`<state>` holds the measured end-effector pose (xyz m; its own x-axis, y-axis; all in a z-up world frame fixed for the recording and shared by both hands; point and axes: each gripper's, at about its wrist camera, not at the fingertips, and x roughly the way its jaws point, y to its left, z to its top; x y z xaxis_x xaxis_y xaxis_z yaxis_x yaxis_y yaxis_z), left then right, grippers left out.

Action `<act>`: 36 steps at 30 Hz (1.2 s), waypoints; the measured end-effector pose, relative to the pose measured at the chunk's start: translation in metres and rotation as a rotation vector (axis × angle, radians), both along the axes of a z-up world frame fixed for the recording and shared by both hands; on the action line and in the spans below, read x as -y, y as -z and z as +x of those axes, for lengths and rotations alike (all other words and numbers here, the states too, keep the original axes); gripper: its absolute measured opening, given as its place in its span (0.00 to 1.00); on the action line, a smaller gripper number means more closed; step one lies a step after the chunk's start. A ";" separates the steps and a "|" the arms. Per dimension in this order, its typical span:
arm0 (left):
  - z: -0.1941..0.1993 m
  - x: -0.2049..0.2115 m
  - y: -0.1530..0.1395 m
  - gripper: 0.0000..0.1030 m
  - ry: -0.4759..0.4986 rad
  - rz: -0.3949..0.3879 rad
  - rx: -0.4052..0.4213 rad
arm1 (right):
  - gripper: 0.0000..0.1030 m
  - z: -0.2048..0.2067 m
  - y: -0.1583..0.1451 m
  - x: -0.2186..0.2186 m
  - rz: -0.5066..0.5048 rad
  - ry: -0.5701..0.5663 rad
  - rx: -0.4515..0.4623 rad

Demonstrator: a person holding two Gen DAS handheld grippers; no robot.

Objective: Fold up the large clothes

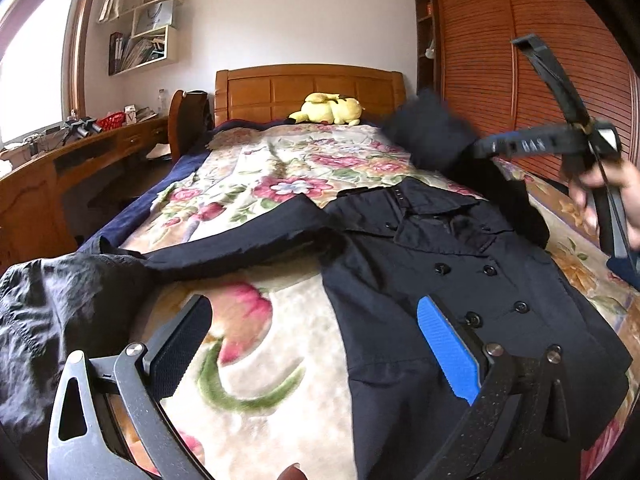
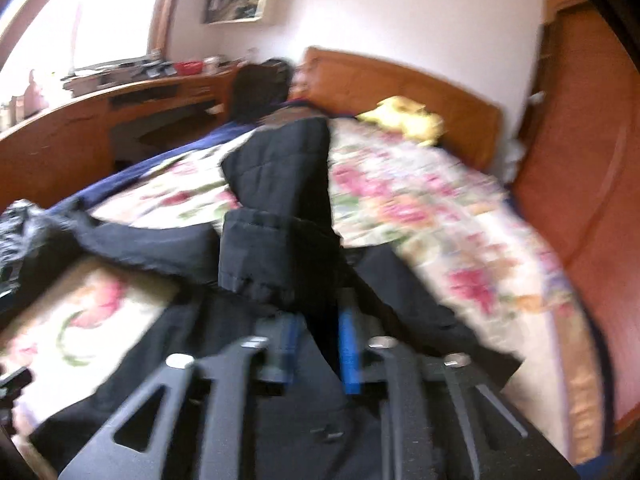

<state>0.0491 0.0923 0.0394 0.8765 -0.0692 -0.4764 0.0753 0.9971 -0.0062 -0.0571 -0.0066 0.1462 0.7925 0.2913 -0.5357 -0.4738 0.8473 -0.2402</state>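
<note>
A dark navy double-breasted coat (image 1: pixel 460 280) lies face up on the floral bedspread (image 1: pixel 260 184), its collar toward the headboard. One sleeve (image 1: pixel 240 244) stretches out to the left. My left gripper (image 1: pixel 316 332) is open and empty, low over the coat's left edge. My right gripper (image 2: pixel 318 332) is shut on the coat's other sleeve (image 2: pixel 284 208) and holds it lifted above the coat; the view is blurred. In the left wrist view the right gripper (image 1: pixel 480 148) shows at upper right with the raised sleeve cuff (image 1: pixel 428 132).
A black crumpled garment (image 1: pixel 52 312) lies at the bed's left edge. A yellow plush toy (image 1: pixel 332 110) sits by the wooden headboard (image 1: pixel 308 88). A wooden desk (image 1: pixel 60 172) runs along the left; a slatted wardrobe (image 1: pixel 520 60) stands on the right.
</note>
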 end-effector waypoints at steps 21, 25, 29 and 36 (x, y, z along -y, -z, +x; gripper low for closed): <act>-0.021 0.015 0.021 1.00 0.069 0.043 -0.049 | 0.70 -0.038 0.045 0.161 -0.052 0.153 -0.099; -0.038 0.016 0.023 1.00 0.098 0.037 -0.055 | 0.70 -0.049 0.072 0.182 -0.031 0.187 -0.119; -0.055 0.018 0.025 0.99 0.118 0.025 -0.061 | 0.70 -0.081 0.082 0.200 -0.016 0.204 -0.132; -0.077 0.023 0.055 0.83 0.133 0.021 -0.161 | 0.70 -0.107 0.110 0.222 0.005 0.258 -0.163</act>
